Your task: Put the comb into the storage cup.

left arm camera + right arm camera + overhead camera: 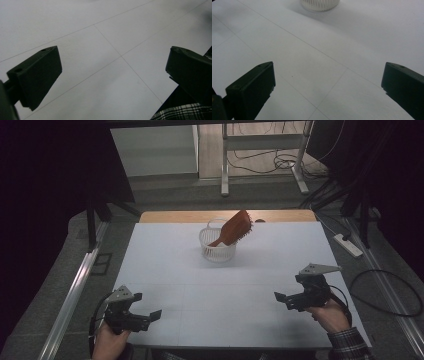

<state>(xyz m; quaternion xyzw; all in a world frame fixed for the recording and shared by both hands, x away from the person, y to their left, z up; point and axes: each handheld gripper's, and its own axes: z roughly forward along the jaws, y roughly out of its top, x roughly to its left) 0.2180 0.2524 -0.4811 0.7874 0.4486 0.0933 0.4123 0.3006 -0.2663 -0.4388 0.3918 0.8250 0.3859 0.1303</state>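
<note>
High view. White surface (200,285), marked with thin grid lines, a strip of wood showing along its far edge. Toward the far middle stands a small white ribbed basket (217,251), upright. A reddish-brown hairbrush (234,228) rests in it, handle down inside the basket, head leaning up and out over the rim to the right, bristles facing right. Left hand-held gripper (150,316) sits at the near left corner of the surface, held in the person's left hand (107,342); its jaws are spread and empty, aimed toward the middle. Right hand-held gripper (282,300) sits at the near right, held in the right hand (330,315), a plaid sleeve (350,345) behind it; jaws spread and empty, aimed left. Both are well apart from the basket. A white power strip (348,245) lies on the floor to the right of the surface.

Left gripper view. Two black jaws set wide apart, nothing between them; bare white surface with crossing grid lines beyond. Plaid fabric at the lower right corner.

Right gripper view. Two black jaws set wide apart, nothing between them. The base of the white basket (320,4) shows at the top edge, well ahead of the jaws, its shadow falling on the surface beside it.
</note>
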